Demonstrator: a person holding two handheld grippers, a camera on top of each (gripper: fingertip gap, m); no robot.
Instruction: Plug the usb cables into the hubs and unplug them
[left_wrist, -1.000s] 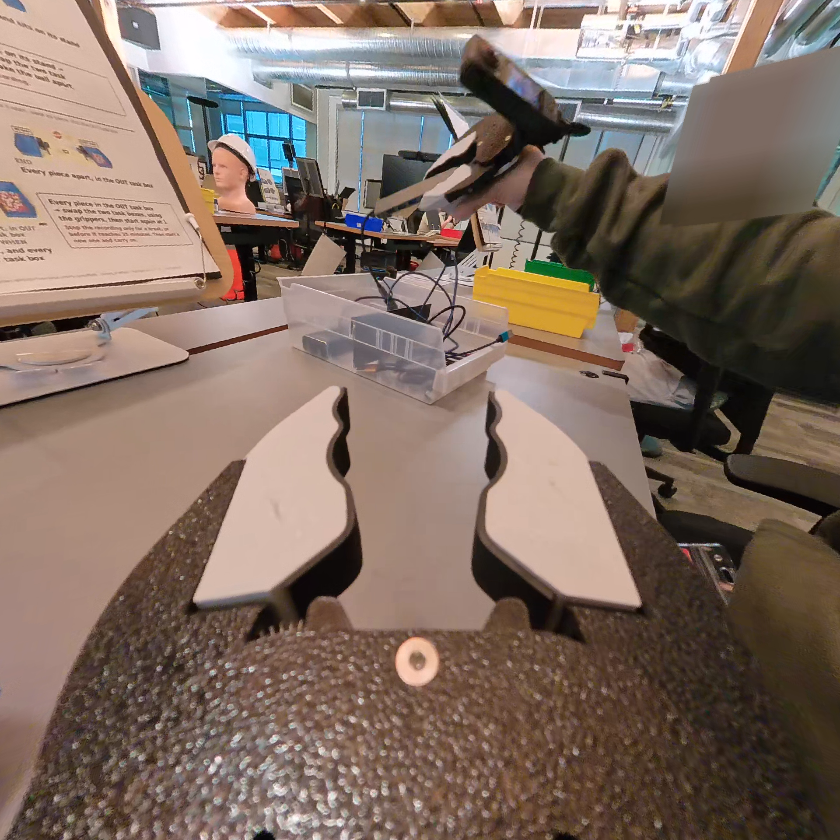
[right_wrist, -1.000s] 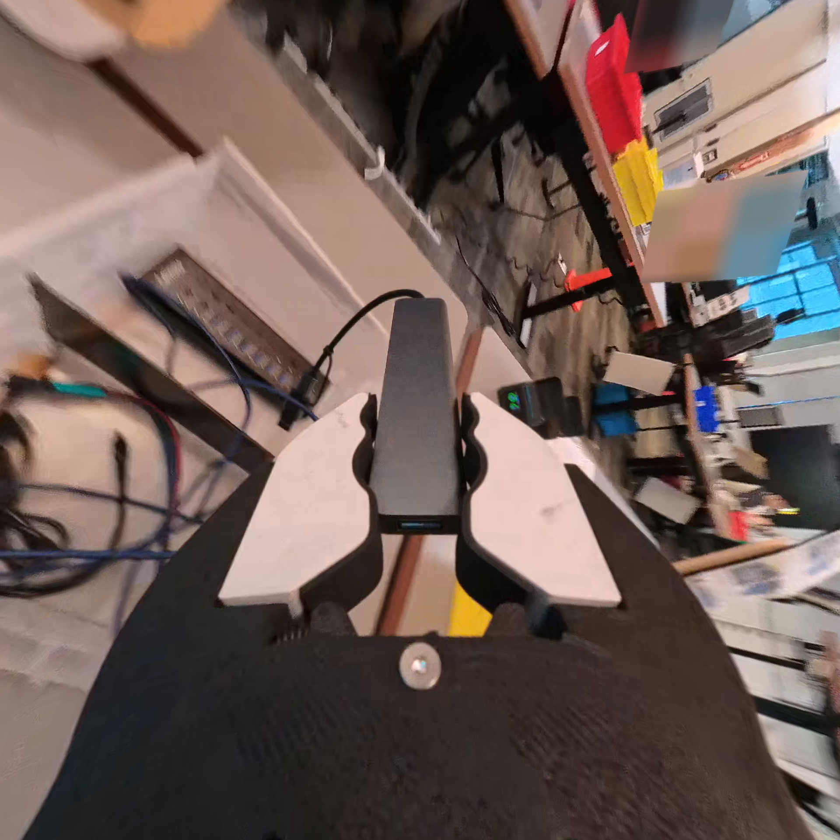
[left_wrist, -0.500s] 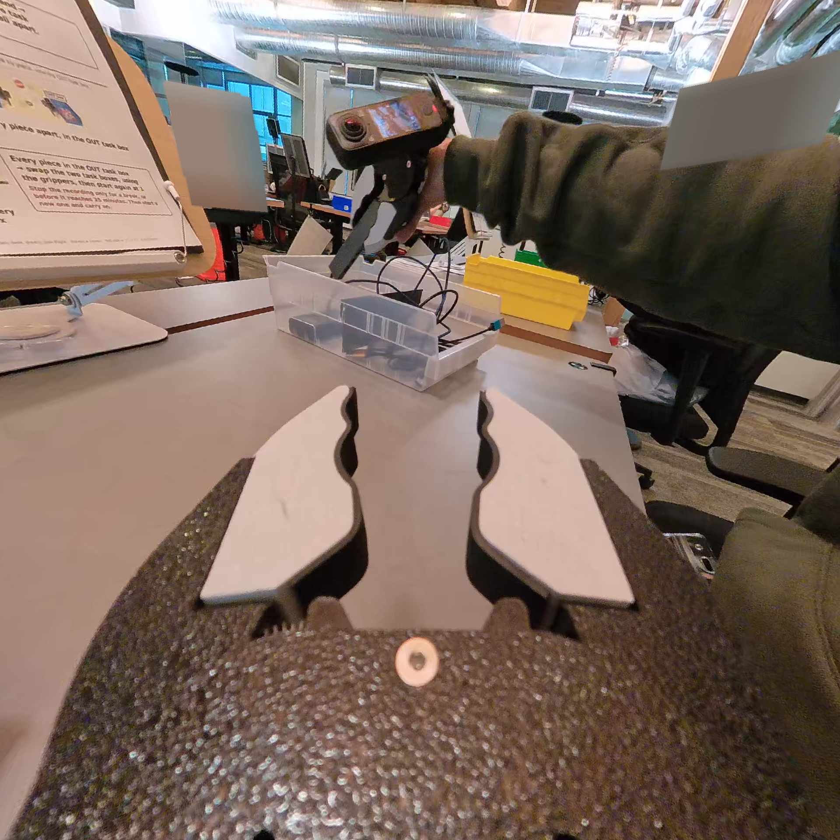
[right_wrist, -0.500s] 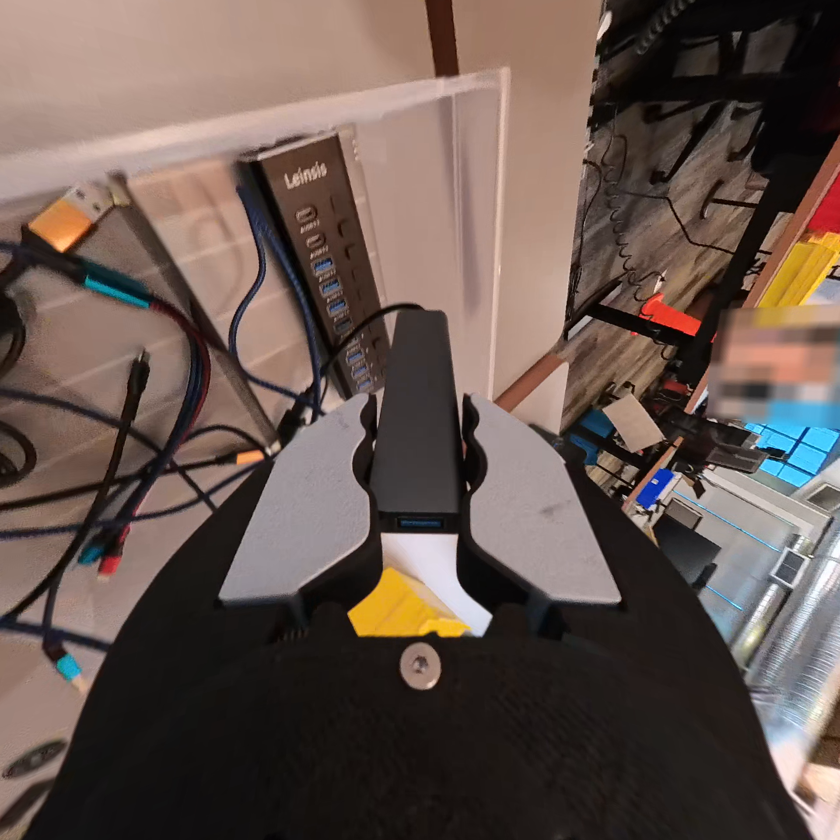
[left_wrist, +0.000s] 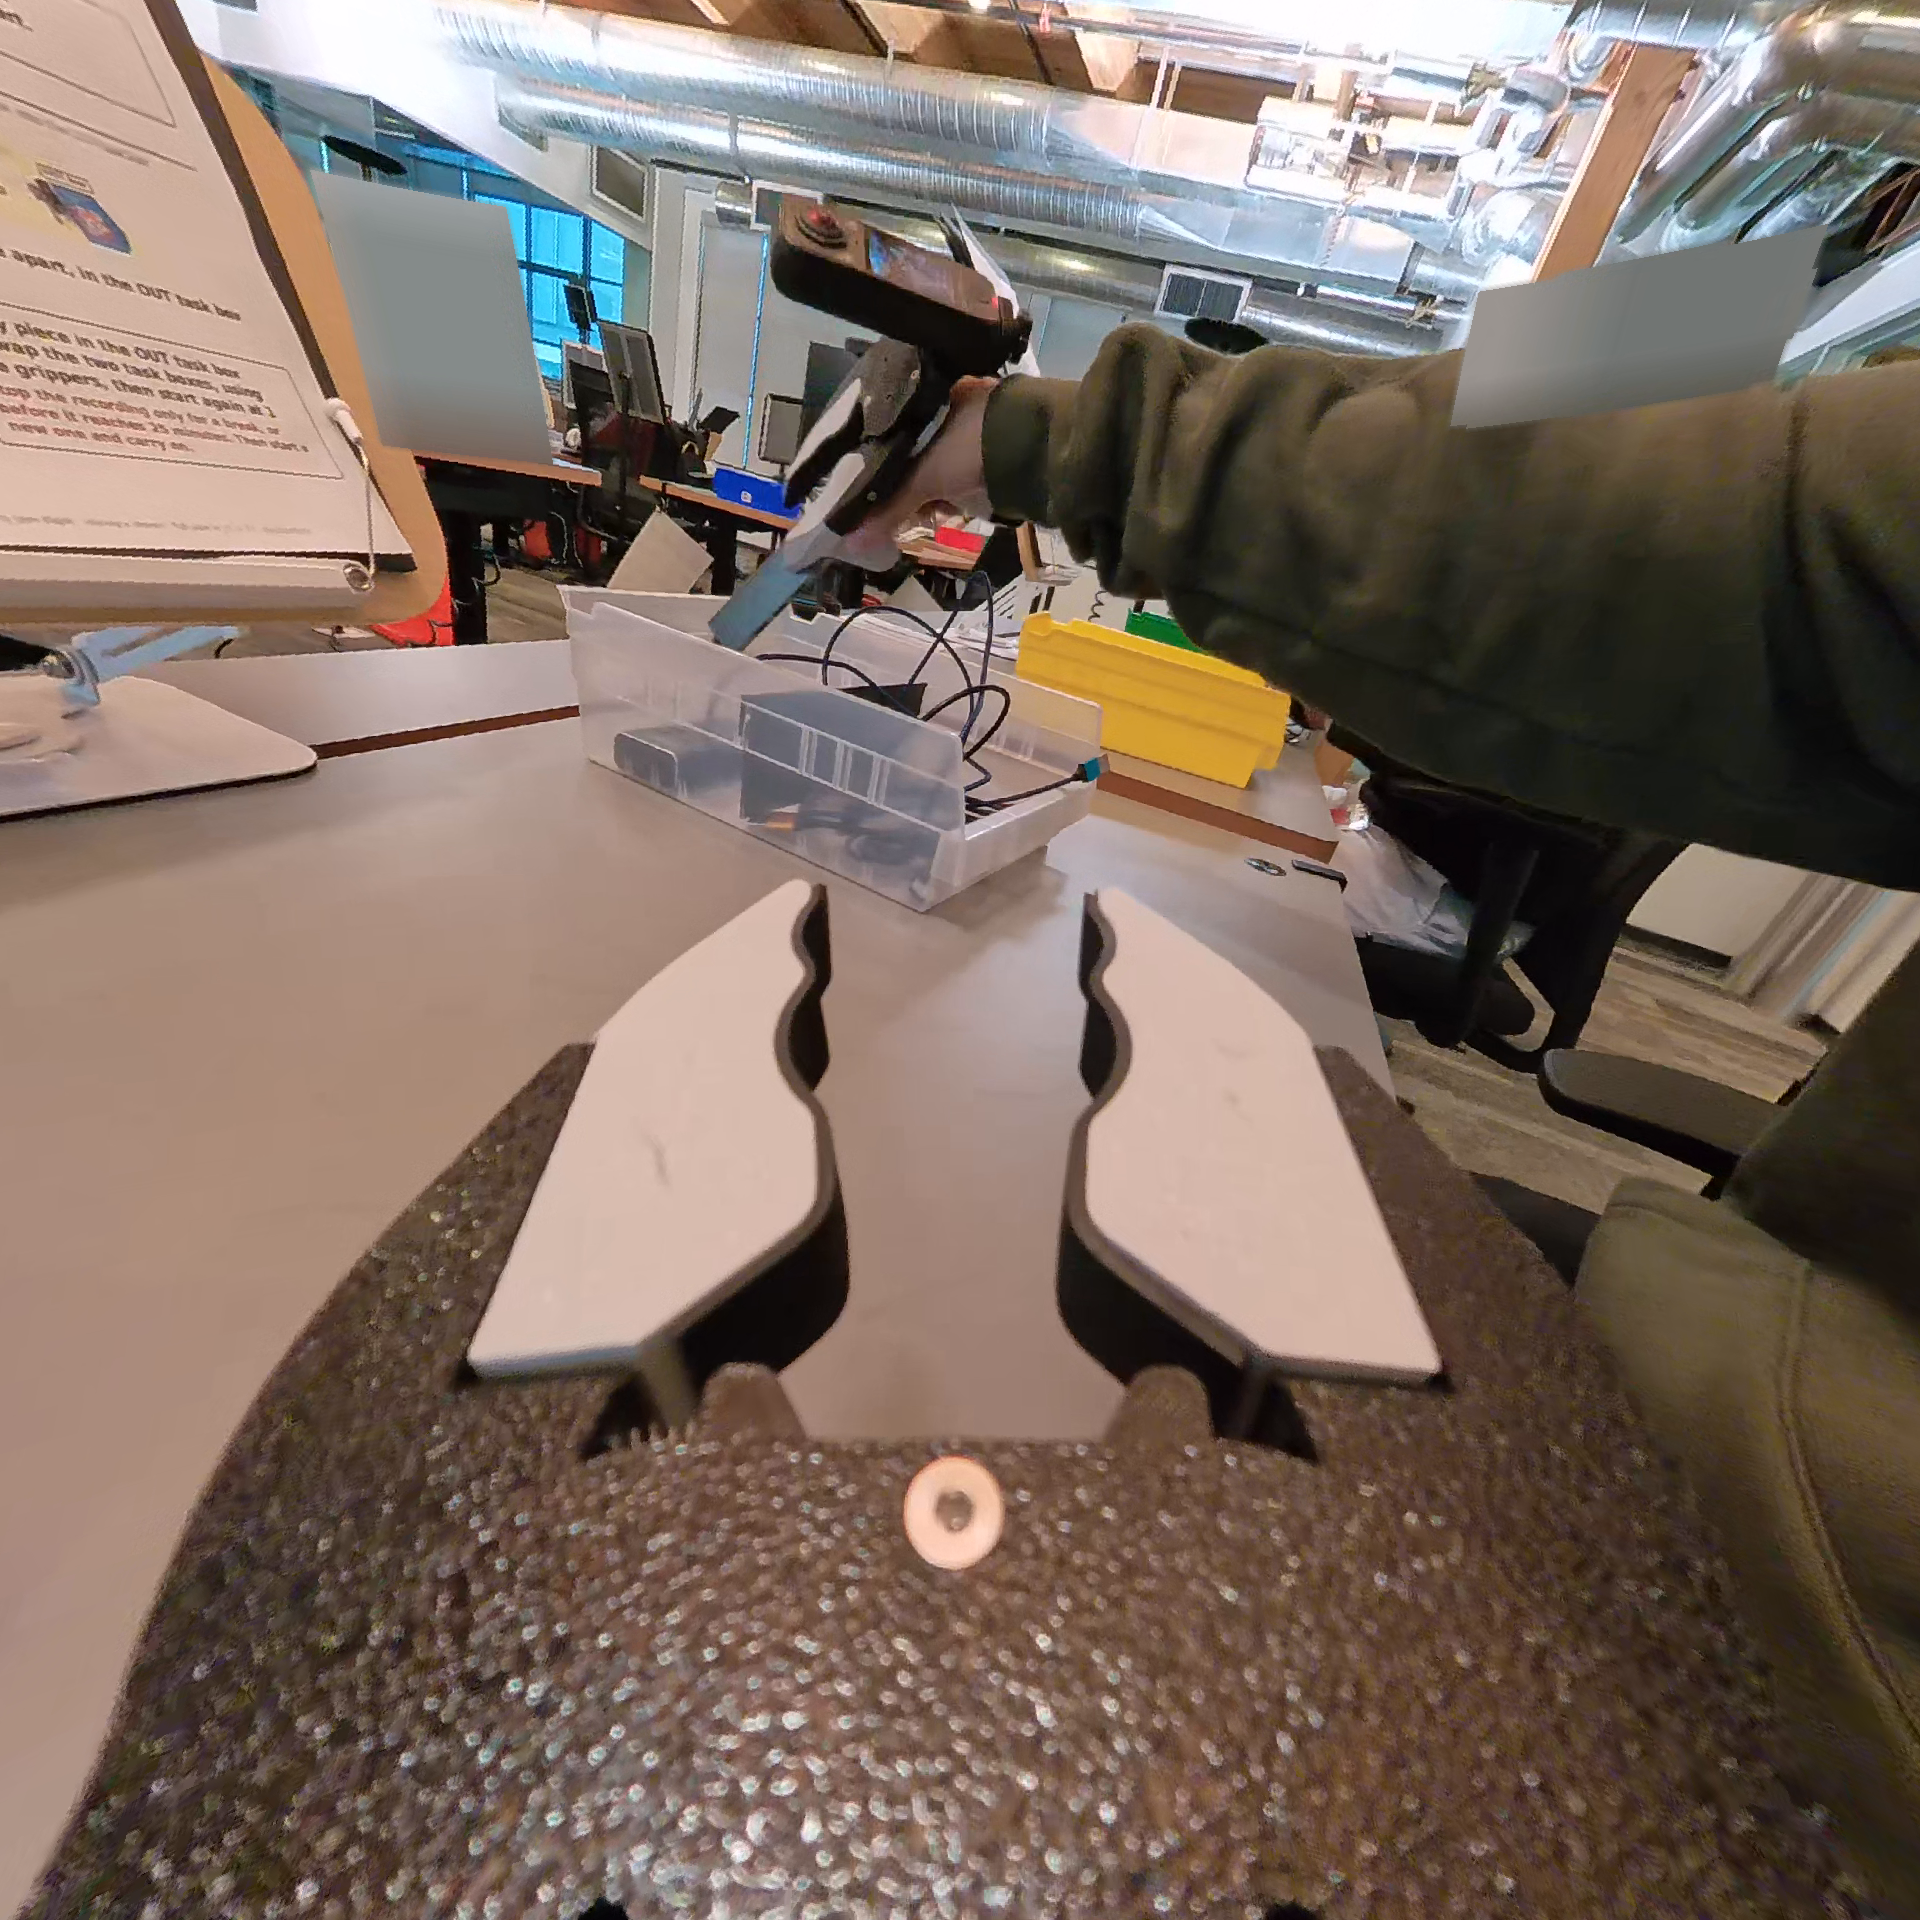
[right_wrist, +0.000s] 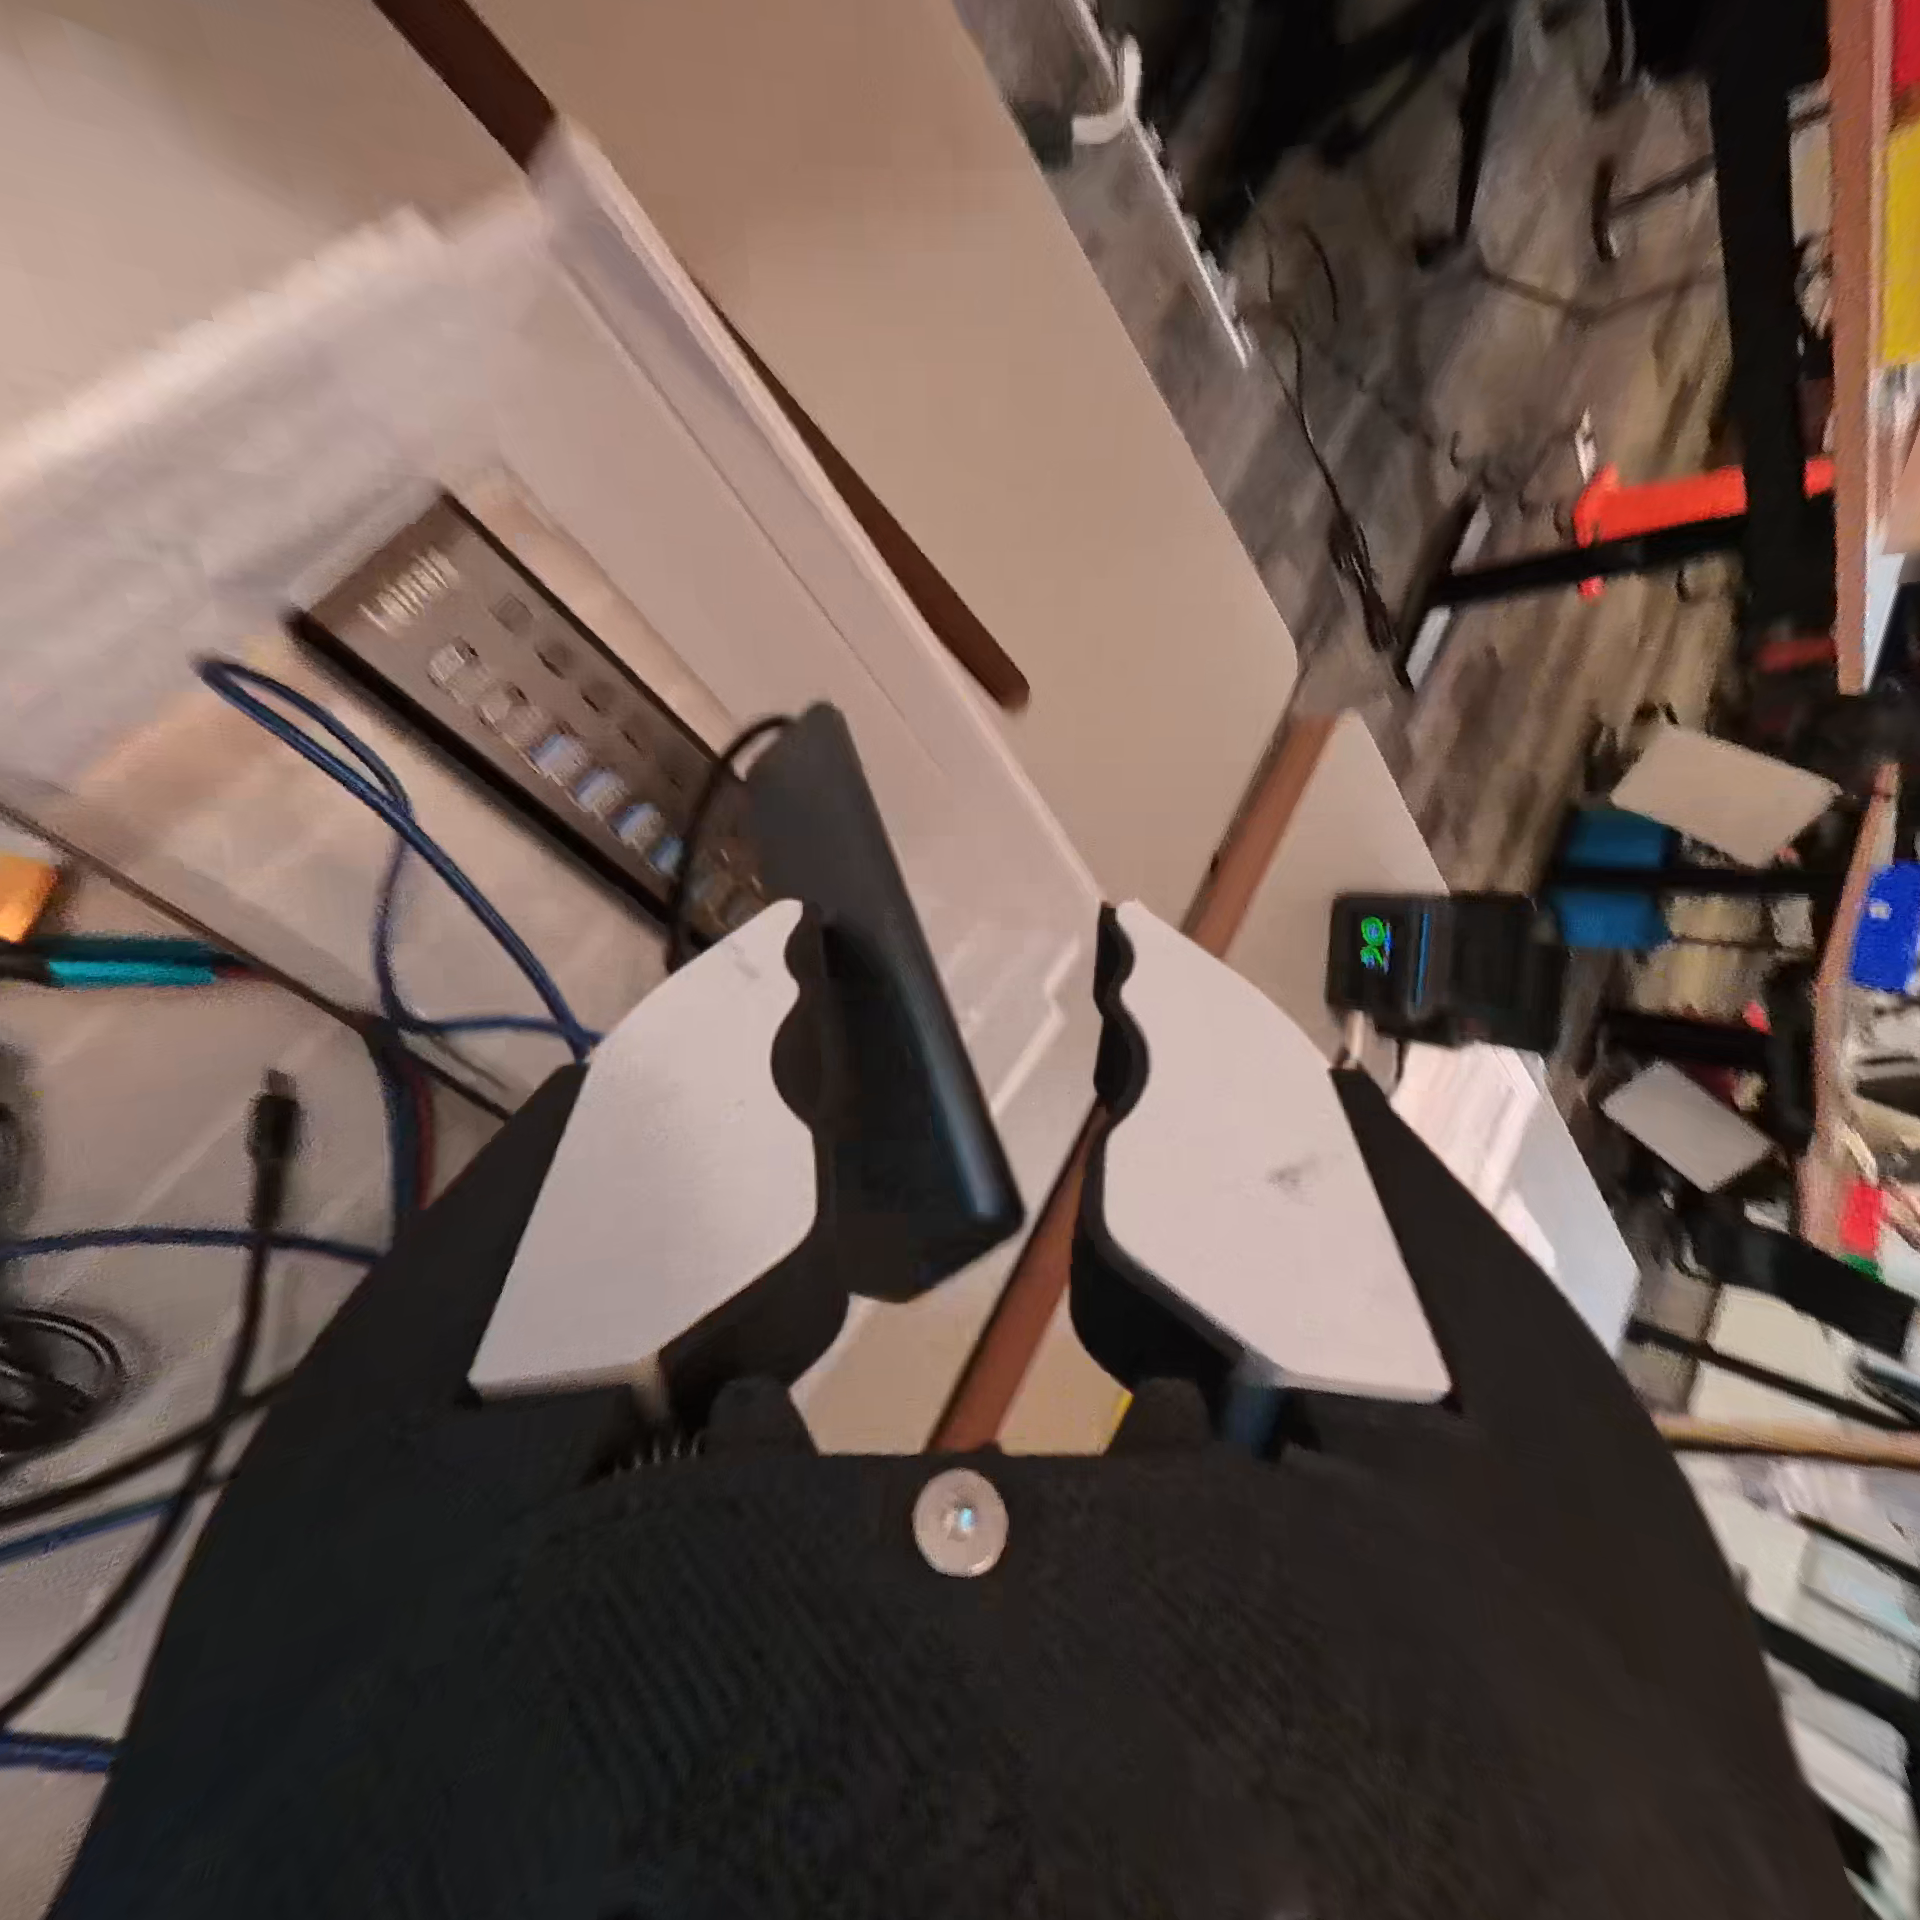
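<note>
My left gripper (left_wrist: 951, 904) is open and empty, low over the grey table (left_wrist: 312, 1039), short of the clear plastic box (left_wrist: 935, 842). My right gripper (right_wrist: 954, 920) is open above that box. A slim dark hub (right_wrist: 883, 997) with a black lead leans tilted against its left finger, clear of the right finger. In the left wrist view the right gripper (left_wrist: 805, 556) hangs over the box's far side with the slim hub (left_wrist: 753, 613) sticking out below. A long black multi-port hub (right_wrist: 540, 717) lies in the box among blue cables (right_wrist: 395, 831).
A yellow bin (left_wrist: 1153, 696) stands behind the box. A paper stand (left_wrist: 156, 312) on a white base (left_wrist: 125, 743) is at the left. A person's green sleeve (left_wrist: 1455, 571) reaches across from the right. Office chairs (left_wrist: 1662, 1101) stand past the table's right edge. The left gripper's tips are roughly 50 cm from the right gripper's. The long black multi-port hub (right_wrist: 540, 717) lies around 12 cm away from my right fingertips.
My right gripper has opened; the slim hub, clamped straight before, now hangs tilted against the left finger. The right gripper swung over the box. The left gripper barely moved.
</note>
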